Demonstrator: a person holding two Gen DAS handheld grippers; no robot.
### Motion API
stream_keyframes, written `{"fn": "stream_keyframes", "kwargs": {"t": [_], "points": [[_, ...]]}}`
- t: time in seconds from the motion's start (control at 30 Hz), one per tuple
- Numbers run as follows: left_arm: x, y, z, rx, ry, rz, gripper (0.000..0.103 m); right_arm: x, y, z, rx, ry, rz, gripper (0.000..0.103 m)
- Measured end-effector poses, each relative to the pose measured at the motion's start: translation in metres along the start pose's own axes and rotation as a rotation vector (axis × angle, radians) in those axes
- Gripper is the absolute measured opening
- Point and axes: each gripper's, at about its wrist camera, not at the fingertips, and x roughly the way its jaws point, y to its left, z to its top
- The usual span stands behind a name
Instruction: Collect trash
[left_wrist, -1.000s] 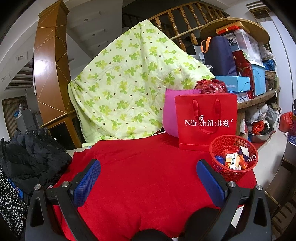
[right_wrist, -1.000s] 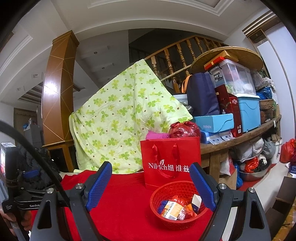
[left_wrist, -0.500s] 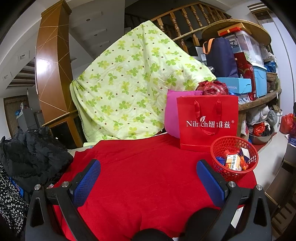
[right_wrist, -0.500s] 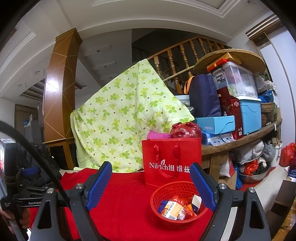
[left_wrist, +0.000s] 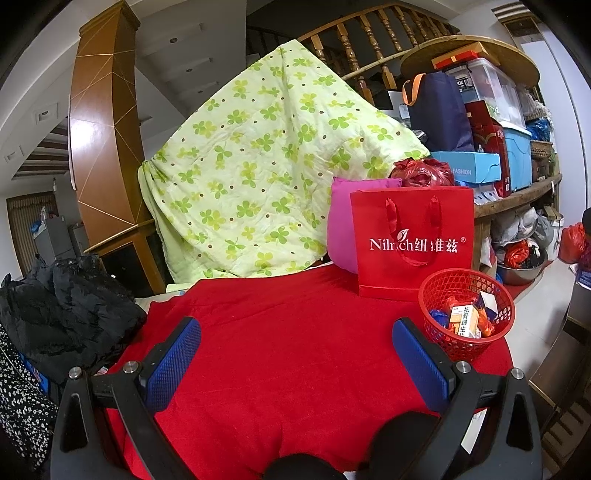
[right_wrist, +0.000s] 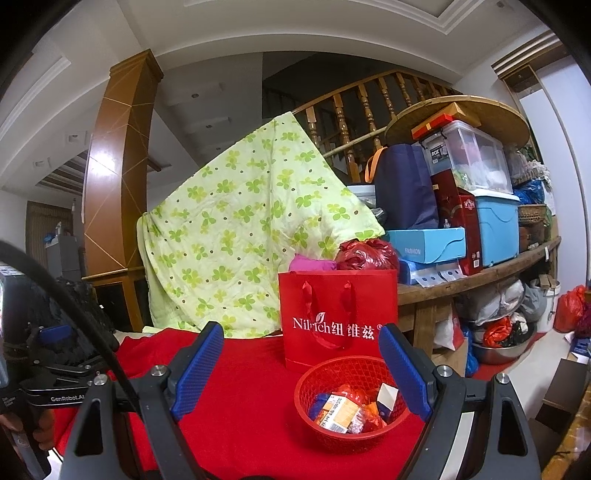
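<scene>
Not much shifted since the earlier frames: the right gripper (right_wrist: 301, 363) had lifted a touch, so the ceiling filled more of its view, and the left gripper (left_wrist: 296, 356) barely drifted. Both sets of tongs sat wide apart, holding nothing, hovering over the red tablecloth (left_wrist: 295, 332).

Count-wise: one red mesh basket (right_wrist: 347, 432), one red paper gift bag (right_wrist: 338, 317) standing upright just behind it, one pink cushion (left_wrist: 341, 229) behind the bag, and one red plastic bag (right_wrist: 367, 254) above that. The trash (right_wrist: 345, 411) was all in the basket, a heap of wrappers and small boxes; I couldn't count them. From the right wrist view the basket lay between the blue pads (right_wrist: 197, 369), lower down, not touched.

Room was pretty cluttered: a green clover quilt (left_wrist: 255, 173) draped over a stair railing, a wooden shelf (right_wrist: 480, 273) stacked with boxes on the right, black clothing (left_wrist: 62, 310) on the left.

Basket sat close to the cloth's right edge. The middle of the cloth was bare, plenty of room to move there.
</scene>
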Motion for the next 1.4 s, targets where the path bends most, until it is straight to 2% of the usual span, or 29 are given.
{"fn": "stream_keyframes", "kwargs": {"t": [1.4], "points": [[-0.002, 0.004, -0.012, 0.003, 0.014, -0.001, 0.103, 0.011, 0.012, -0.01, -0.028, 0.036, 0.009, 0.088]]}}
